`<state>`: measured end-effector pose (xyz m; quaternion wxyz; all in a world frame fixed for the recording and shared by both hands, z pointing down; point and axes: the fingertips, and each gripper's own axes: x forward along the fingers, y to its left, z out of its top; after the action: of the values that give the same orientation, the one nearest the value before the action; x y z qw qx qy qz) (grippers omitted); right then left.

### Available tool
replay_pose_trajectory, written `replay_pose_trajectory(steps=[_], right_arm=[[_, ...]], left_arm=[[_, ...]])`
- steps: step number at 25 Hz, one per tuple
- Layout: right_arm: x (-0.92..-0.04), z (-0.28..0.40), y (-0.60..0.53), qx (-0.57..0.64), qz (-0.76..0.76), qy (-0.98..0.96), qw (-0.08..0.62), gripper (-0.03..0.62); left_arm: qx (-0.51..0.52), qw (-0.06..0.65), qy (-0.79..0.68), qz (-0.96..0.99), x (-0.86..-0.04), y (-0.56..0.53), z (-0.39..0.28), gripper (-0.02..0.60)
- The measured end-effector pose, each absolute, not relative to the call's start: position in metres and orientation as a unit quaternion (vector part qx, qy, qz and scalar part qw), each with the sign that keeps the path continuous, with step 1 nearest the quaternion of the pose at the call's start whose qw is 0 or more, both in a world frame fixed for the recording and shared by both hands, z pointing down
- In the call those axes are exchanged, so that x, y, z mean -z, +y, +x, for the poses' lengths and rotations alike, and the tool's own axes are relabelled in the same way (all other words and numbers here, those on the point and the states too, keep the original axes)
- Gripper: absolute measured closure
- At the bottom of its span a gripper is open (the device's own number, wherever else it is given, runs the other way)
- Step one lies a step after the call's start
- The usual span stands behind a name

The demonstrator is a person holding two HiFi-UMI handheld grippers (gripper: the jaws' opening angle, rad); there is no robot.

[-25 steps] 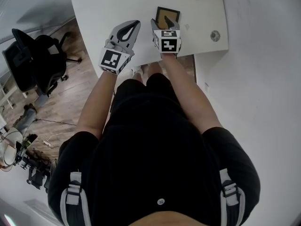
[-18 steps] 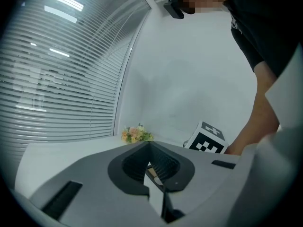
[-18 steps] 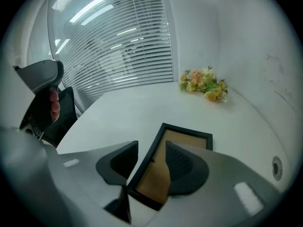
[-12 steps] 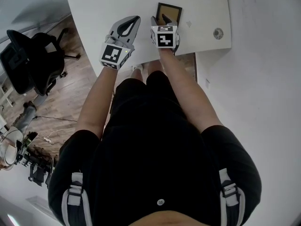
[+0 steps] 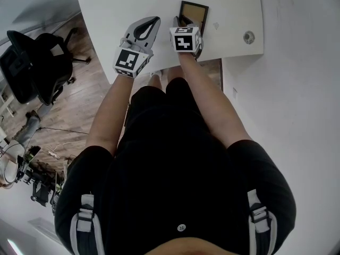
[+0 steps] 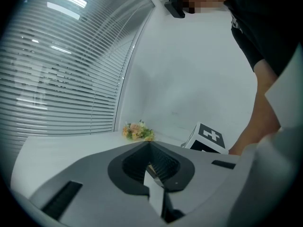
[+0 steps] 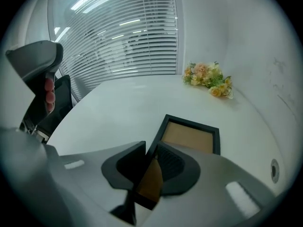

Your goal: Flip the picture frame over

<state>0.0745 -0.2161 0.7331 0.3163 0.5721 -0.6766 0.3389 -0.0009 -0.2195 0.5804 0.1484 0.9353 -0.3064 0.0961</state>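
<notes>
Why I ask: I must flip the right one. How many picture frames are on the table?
1. The picture frame lies flat on the white table, its near corner between the right tongs, which have just been closing. The right gripper view shows no other.

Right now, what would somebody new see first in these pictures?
The dark picture frame lies brown side up on the white table, its near corner pinched by the right gripper, whose jaws have just been closing. A small bunch of flowers sits farther back, near the wall.
</notes>
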Motion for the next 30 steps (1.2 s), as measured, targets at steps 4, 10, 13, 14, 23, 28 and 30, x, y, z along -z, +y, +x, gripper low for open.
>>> replay_pose_trajectory(steps=[4,10,13,14,23,28,30], right_arm=[[-0.736,0.077,-0.214,-0.352,0.578,-0.67,0.306,0.534],[-0.72,0.081,-0.214,-0.354,0.584,-0.672,0.284,0.545],[-0.708,0.081,-0.214,-0.352,0.586,-0.679,0.268,0.545],[-0.703,0.08,-0.214,-0.351,0.586,-0.682,0.262,0.545],[-0.657,0.07,-0.21,-0.367,0.569,-0.706,0.207,0.545],[-0.638,0.067,-0.206,-0.389,0.55,-0.717,0.177,0.545],[-0.63,0.065,-0.203,-0.4,0.542,-0.721,0.164,0.545]], left_arm=[[-0.096,0.147,-0.306,0.936,-0.577,-0.215,-0.003,0.575],[-0.102,0.143,-0.307,0.935,-0.572,-0.207,-0.011,0.575],[-0.102,0.139,-0.309,0.935,-0.567,-0.203,-0.012,0.575],[-0.101,0.137,-0.31,0.936,-0.564,-0.202,-0.012,0.575],[-0.082,0.114,-0.323,0.936,-0.533,-0.193,-0.021,0.575],[-0.075,0.103,-0.331,0.935,-0.517,-0.189,-0.024,0.575],[-0.071,0.099,-0.333,0.935,-0.512,-0.188,-0.024,0.575]])
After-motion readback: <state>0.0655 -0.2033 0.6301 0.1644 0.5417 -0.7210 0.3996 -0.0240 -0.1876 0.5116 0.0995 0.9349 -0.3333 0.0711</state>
